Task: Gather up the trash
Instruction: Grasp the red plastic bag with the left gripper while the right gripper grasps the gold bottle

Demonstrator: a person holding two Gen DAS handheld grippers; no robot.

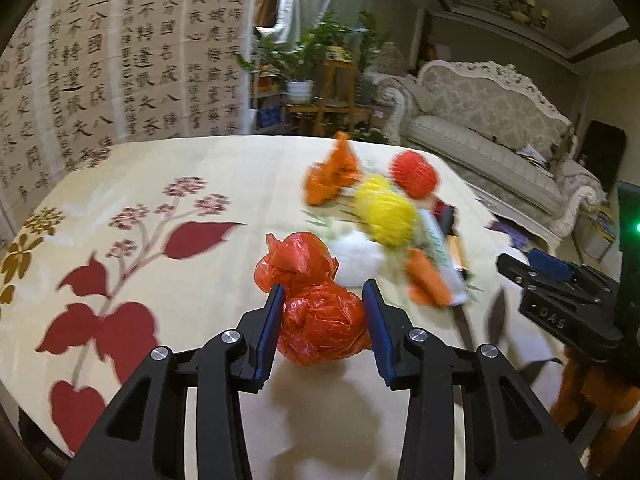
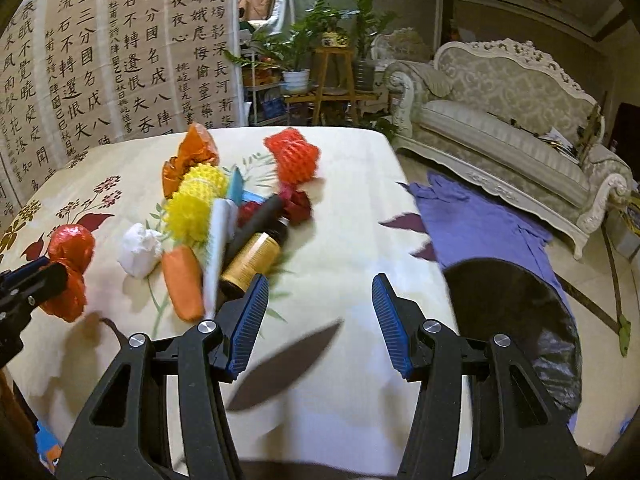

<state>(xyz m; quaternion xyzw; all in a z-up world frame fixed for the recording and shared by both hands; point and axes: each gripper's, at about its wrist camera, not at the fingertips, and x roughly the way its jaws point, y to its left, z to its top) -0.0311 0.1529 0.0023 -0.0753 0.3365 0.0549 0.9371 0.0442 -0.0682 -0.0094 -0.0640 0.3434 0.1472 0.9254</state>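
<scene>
Trash pile (image 2: 224, 216) beyond red bag (image 1: 320, 312) inside spread left tool (image 1: 324, 316); right tool (image 2: 320, 320) spread, empty.

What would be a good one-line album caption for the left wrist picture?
Left gripper straddles a crumpled red plastic bag on the floral tablecloth, trash pile behind.

1. Right gripper (image 1: 560, 276): in the left wrist view cut off by the right edge; finger spread not readable.
2. Trash pile (image 1: 384, 216) near the table's far right corner: motion-blurred, items indistinct.
3. Black bin bag (image 2: 532, 320): lower part hidden behind the gripper finger.
4. Gold bottle (image 2: 252, 260): label unreadable.
</scene>
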